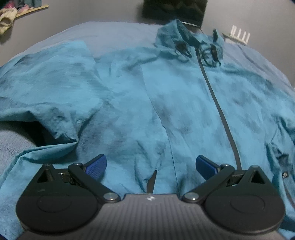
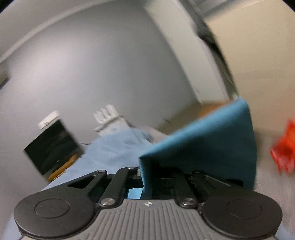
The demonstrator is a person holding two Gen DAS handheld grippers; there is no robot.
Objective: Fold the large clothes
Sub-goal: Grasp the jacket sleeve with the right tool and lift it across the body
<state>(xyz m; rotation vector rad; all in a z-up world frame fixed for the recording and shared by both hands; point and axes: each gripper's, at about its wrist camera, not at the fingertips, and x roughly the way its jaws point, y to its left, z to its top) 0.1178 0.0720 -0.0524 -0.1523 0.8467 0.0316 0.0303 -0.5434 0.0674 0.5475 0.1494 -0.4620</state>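
Note:
A teal zip-up jacket [image 1: 147, 92] lies front side up and spread out on the bed. Its dark zipper [image 1: 221, 114] runs up to the collar with black drawstrings [image 1: 199, 48], and one sleeve [image 1: 46, 83] reaches out to the left. My left gripper [image 1: 150, 163] hovers over the jacket's lower part, open, with nothing between its blue pads [image 1: 98, 164]. In the blurred right wrist view, my right gripper [image 2: 148, 177] is shut on a fold of the jacket's teal fabric [image 2: 212, 138]. That fold stands up and drapes over the right-hand finger, hiding the fingertips.
The bed has a pale blue cover [image 1: 114, 35] [image 2: 114, 147]. Beyond its far end stand a black box [image 1: 175, 9] [image 2: 51, 144] and a white rack [image 1: 239, 37] [image 2: 107, 114]. Loose clothes [image 1: 7, 16] lie on the floor at the left. A red object [image 2: 284, 147] is at the right.

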